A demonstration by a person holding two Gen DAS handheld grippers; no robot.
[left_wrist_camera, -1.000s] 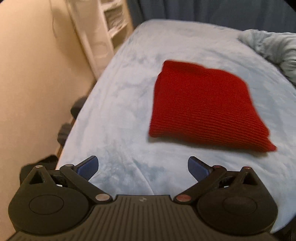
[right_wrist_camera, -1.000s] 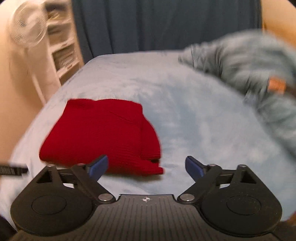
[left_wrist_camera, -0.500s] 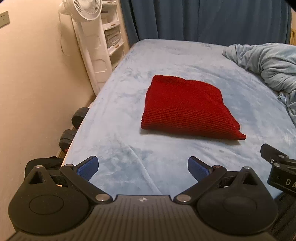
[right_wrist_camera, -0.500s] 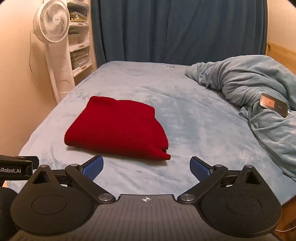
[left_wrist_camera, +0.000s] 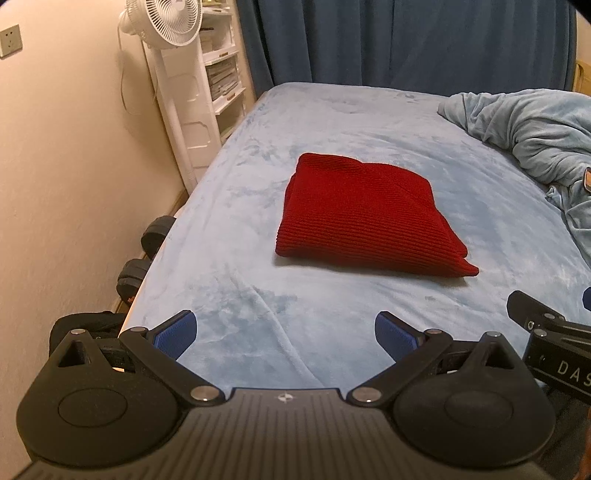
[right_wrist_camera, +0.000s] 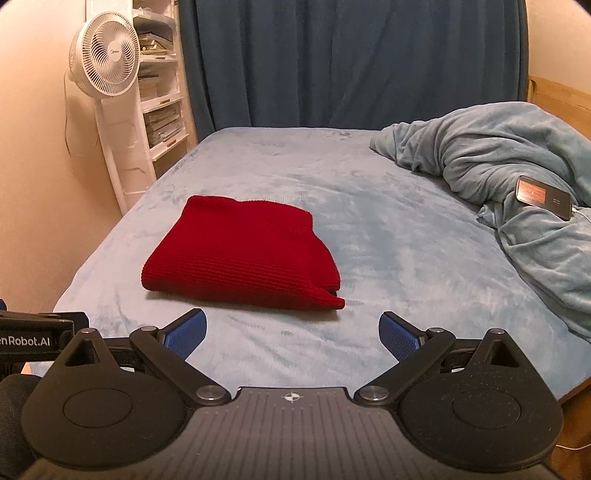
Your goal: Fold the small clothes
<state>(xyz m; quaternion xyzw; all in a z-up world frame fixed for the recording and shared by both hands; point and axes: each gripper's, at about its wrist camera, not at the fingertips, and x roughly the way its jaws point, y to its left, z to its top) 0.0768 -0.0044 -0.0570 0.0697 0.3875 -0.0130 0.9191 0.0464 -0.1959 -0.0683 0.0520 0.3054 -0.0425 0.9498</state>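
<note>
Red knit garment [left_wrist_camera: 364, 221] [right_wrist_camera: 245, 254] lies folded into a compact, roughly rectangular pad on the light blue bed cover [left_wrist_camera: 258, 288] [right_wrist_camera: 388, 236], left of the bed's middle, clear of both grippers. Ribbed knit, ribs running across the near edge. Its long axis is hard to call; in the left wrist view the pad looks a bit wider across than deep. Near right corner ends in a small pointed flap sticking out toward the right. Far edge shows a rounded folded bump at the left.

Left gripper [left_wrist_camera: 284, 334] hovers over the near edge of the bed, jaws spread wide, nothing between the blue pads [left_wrist_camera: 175, 332]. Right gripper [right_wrist_camera: 293, 332] likewise wide apart and empty, blue pads [right_wrist_camera: 399, 334] both visible, the garment just ahead and a little left of it.

Containers: white shelf unit [left_wrist_camera: 221, 77] [right_wrist_camera: 162, 92] at the bed's far left corner holds stacked papers or books, contents too small to read. White pedestal fan [left_wrist_camera: 173, 22] [right_wrist_camera: 105, 55] stands in front of it.

Crumpled blue blanket [left_wrist_camera: 535, 136] [right_wrist_camera: 498, 166] sits heaped on the right side of the bed, with a phone [right_wrist_camera: 543, 195] resting on it, screen lit. Dark blue curtain [left_wrist_camera: 406, 40] [right_wrist_camera: 351, 62] behind the bed. Dark slippers [left_wrist_camera: 147, 251] on the floor between bed and wall.
</note>
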